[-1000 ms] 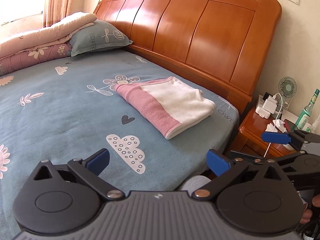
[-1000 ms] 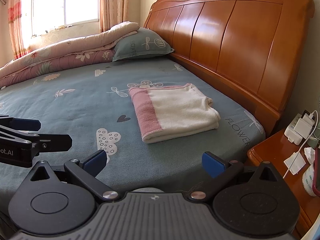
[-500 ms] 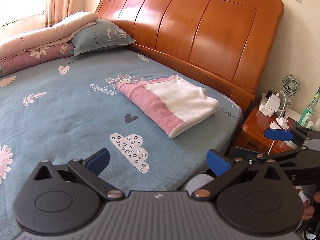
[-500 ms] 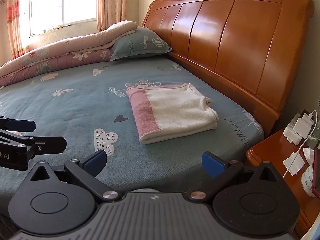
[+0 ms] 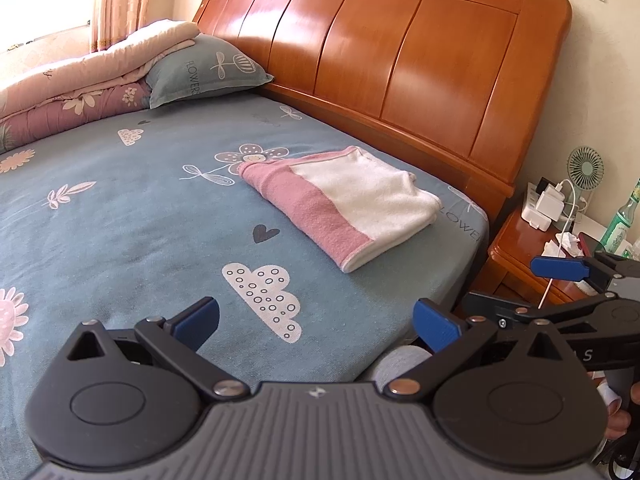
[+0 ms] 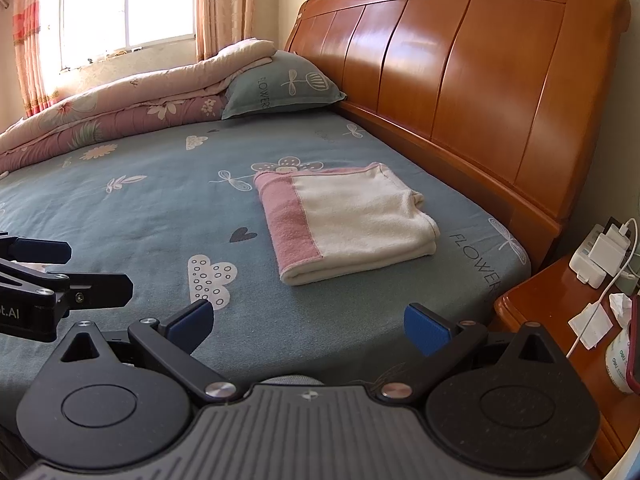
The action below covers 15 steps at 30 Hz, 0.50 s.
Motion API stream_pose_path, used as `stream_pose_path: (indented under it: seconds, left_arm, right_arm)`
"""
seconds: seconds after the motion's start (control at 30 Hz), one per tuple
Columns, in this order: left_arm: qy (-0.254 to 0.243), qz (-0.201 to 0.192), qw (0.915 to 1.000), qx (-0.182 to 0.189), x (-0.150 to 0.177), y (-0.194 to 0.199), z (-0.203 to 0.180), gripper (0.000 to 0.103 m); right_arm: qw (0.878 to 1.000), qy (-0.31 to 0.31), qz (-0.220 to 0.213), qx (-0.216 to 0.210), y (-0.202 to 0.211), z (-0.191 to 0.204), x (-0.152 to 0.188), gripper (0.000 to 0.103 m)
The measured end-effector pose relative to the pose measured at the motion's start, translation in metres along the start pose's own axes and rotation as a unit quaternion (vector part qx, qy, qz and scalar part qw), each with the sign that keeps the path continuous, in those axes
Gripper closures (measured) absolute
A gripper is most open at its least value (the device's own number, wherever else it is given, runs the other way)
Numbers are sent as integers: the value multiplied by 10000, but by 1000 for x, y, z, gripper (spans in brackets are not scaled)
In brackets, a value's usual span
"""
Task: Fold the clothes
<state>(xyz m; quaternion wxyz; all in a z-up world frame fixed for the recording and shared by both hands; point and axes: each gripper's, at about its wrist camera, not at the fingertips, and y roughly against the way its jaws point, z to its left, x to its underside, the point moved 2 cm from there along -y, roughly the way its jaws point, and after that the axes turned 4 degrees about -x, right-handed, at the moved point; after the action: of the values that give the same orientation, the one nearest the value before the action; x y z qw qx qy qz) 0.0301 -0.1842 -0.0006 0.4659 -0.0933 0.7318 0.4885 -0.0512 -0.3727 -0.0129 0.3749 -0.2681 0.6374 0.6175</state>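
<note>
One folded towel, white with a pink band along its left side, lies flat on the blue-green patterned bedsheet, near the wooden headboard and close to the bed's right edge. Its layers are stacked squarely, the rounded fold facing the near side, so the folding looks finished or nearly so; resting alone on bare sheet, it stays neat and easy to reach.

Neither tool touches it. The right gripper hangs low over the near edge of the mattress, well short of the towel, its jaws spread wide and holding nothing. The left gripper sits beside it, further left over the cloud print, its jaws likewise spread and empty. Both being clear of the cloth suggests a pause after release.

Further out, a pillow and a rolled quilt lie at the far side by the window, and a bedside table with chargers and a cable stands off to the right.
</note>
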Motion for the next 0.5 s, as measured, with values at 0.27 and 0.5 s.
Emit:
stream_pose_path:
  seconds: [0.27, 0.5]
  left_arm:
    - [-21, 17, 10000, -9, 0, 0, -1, 1]
    - [5, 14, 10000, -26, 1, -1, 1, 1]
  right_arm:
    - [10000, -6, 23, -8, -2, 0, 1, 0]
    - [10000, 1, 35, -13, -3, 0, 1, 0]
